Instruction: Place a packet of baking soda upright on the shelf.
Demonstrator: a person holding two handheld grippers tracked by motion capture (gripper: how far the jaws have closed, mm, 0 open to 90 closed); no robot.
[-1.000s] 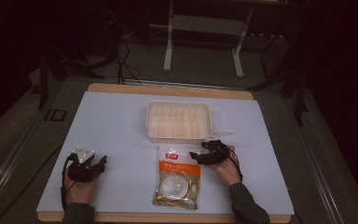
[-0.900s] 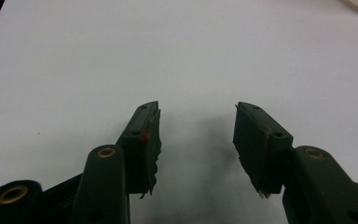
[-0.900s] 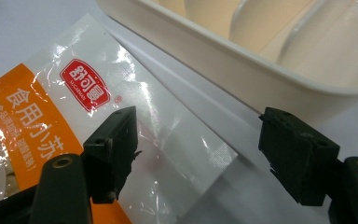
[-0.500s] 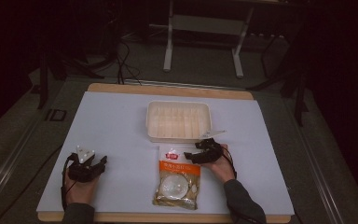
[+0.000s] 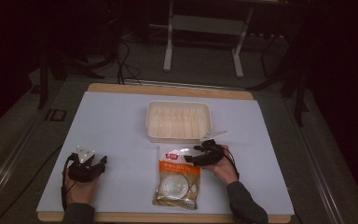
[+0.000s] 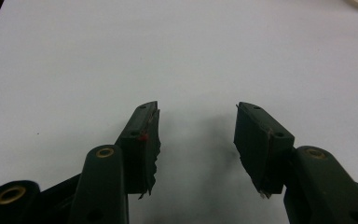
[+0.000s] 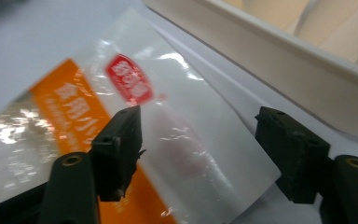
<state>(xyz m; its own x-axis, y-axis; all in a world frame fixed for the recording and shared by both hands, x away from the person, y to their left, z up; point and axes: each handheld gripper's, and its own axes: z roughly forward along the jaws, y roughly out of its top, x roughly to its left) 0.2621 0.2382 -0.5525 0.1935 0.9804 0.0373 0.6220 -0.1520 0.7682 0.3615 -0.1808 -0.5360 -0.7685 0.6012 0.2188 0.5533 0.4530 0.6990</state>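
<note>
Right gripper (image 7: 198, 135) with jaws spread wide over the top corner of the orange-and-clear food pouch (image 7: 121, 121), white tray (image 7: 279, 60) just beyond, left gripper (image 6: 196, 140) gaping open above bare white table (image 6: 168, 56)

A flat plastic food pouch (image 5: 177, 176) lies face up at the bench's (image 5: 112, 126) 6 o'clock edge. Its top is clear white with a red logo; below it is orange, with a round pale item showing.
</note>
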